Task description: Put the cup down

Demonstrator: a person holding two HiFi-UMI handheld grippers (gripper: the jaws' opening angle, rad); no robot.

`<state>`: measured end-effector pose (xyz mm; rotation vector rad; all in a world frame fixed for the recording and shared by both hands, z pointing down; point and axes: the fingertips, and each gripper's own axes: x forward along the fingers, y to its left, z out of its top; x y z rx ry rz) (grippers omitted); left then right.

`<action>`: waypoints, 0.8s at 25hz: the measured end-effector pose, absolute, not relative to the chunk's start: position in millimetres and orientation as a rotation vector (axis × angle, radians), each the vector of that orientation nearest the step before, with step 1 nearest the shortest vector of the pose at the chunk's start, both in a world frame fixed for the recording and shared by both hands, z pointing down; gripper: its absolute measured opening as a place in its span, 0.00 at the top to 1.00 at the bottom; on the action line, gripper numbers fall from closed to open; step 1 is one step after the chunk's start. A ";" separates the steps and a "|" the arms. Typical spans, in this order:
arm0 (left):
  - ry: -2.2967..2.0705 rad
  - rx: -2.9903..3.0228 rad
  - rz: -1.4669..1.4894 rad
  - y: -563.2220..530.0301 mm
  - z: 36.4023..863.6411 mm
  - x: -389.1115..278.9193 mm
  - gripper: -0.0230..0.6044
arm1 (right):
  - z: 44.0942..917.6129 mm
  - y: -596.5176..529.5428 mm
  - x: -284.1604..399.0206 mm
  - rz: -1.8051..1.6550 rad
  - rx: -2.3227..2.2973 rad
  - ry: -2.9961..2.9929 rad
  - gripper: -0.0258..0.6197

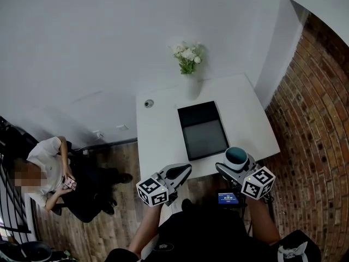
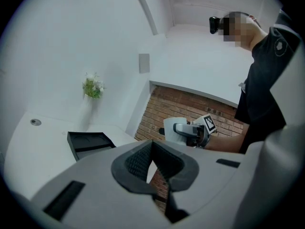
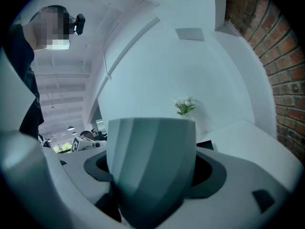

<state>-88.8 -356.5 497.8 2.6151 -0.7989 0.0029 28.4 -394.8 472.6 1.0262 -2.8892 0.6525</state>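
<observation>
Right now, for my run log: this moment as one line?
left gripper: shut, empty | right gripper: shut on cup | cup: upright, held off the table

We can read no word, number or brand anywhere. The nearest things to signs are the black-and-white square markers on the cubes of the left gripper (image 1: 184,170) and the right gripper (image 1: 235,165); these are patterns, not letters. A small blue screen (image 1: 228,198), just off the near edge of the table (image 1: 158,138) and beside the right gripper, shows a line of light characters too small for us to make out. The dark shirt (image 1: 218,233) bears a pale emblem (image 1: 162,246), likewise unreadable.
</observation>
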 end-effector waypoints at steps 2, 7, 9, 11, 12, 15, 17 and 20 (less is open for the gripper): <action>-0.796 2.617 0.000 -356.3 497.7 -88.5 0.95 | 473.8 -394.3 29.3 0.651 1.033 -2.885 0.33; -0.789 2.620 0.003 -357.7 497.7 -88.7 0.95 | 472.2 -395.0 29.7 0.623 1.036 -2.878 0.33; -0.788 2.617 0.006 -358.7 498.3 -89.3 0.95 | 471.7 -396.1 29.3 0.616 1.032 -2.875 0.33; -0.787 2.614 0.008 -358.8 499.3 -88.4 0.95 | 472.4 -396.4 29.9 0.616 1.029 -2.873 0.33; -0.786 2.613 0.009 -358.6 499.7 -88.0 0.95 | 473.1 -396.3 30.1 0.618 1.028 -2.873 0.33; -0.788 2.607 0.009 -358.9 501.1 -87.9 0.95 | 475.8 -396.6 29.2 0.625 1.018 -2.873 0.33; -0.793 2.601 0.007 -360.1 502.4 -87.8 0.95 | 478.7 -398.2 28.9 0.634 1.008 -2.872 0.33; -0.796 2.592 0.007 -363.3 503.9 -87.4 0.95 | 486.2 -404.6 28.0 0.654 0.993 -2.865 0.33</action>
